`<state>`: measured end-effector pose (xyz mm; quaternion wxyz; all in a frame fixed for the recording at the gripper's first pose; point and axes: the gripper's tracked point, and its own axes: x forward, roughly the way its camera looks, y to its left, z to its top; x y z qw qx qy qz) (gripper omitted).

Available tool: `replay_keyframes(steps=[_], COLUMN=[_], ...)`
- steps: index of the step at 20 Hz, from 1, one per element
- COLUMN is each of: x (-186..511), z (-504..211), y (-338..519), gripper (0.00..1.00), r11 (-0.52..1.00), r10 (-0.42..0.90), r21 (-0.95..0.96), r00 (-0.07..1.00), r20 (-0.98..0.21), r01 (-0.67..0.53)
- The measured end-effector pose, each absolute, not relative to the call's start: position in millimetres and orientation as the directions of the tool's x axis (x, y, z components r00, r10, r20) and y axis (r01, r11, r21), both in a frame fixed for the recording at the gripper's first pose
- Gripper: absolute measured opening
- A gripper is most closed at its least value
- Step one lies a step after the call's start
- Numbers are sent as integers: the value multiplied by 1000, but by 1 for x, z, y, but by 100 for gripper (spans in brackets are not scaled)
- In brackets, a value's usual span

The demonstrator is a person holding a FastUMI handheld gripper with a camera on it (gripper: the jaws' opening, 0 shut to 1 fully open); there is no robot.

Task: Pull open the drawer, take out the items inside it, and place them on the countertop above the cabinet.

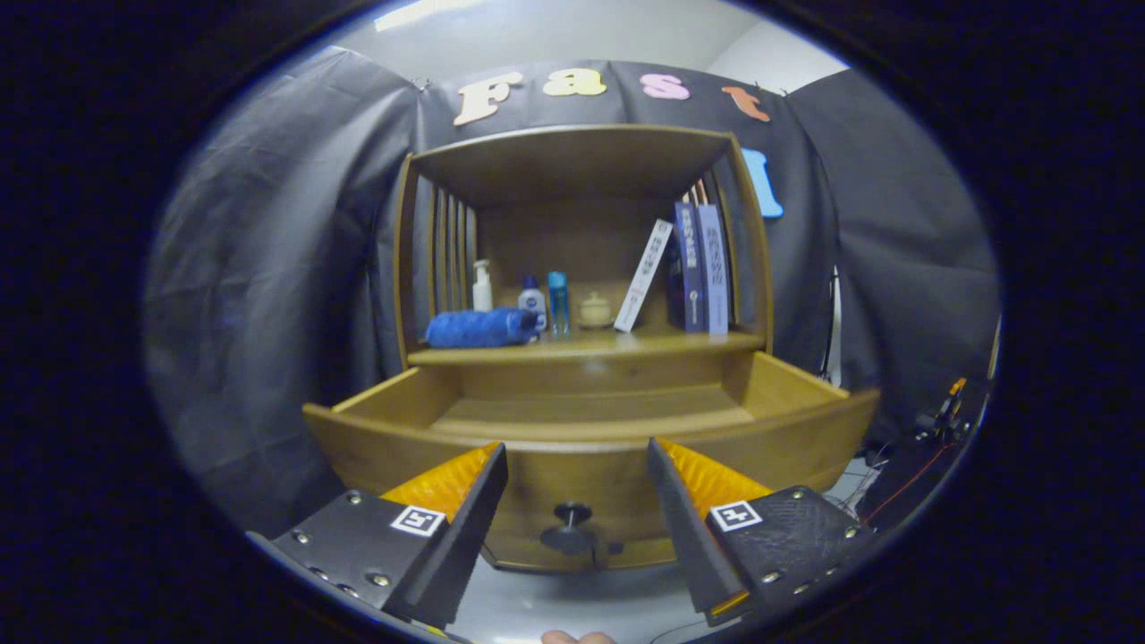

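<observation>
Drawer (590, 416) pulled open, wooden | gripper (577, 461) spread, before knob (571, 514)

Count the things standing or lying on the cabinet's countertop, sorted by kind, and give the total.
Bottles: 3 (pump bottle, small bottle, clear blue bottle)
Books: 3 (leaning white book, two upright blue books)
Rolled blue towel: 1
Small lidded jar: 1
Total: 8
The claw is open, holding nothing.

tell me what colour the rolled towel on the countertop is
Blue; the rolled towel lies at the countertop's left end, clearest in the gripper view.
</observation>
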<state>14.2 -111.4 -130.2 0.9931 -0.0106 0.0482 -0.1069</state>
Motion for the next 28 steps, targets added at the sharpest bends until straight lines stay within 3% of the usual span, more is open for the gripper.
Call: replay_keyframes(steps=[2,4,7,14,28], x=[28,48,75,104,129], z=[-112,-118,-131,-197,-243], y=[-125,-136,-131,-134,-124], gripper=[92,93,98,99,99], r11=[963,949,956,965,969], r10=[-269,-310,-283,-247,-214], r21=[-28,-26,-61,-123,-117], r00=[952,910,859,643,501], r20=[-145,-274,-426,-725,-838], r01=[267,316,285,232,218])
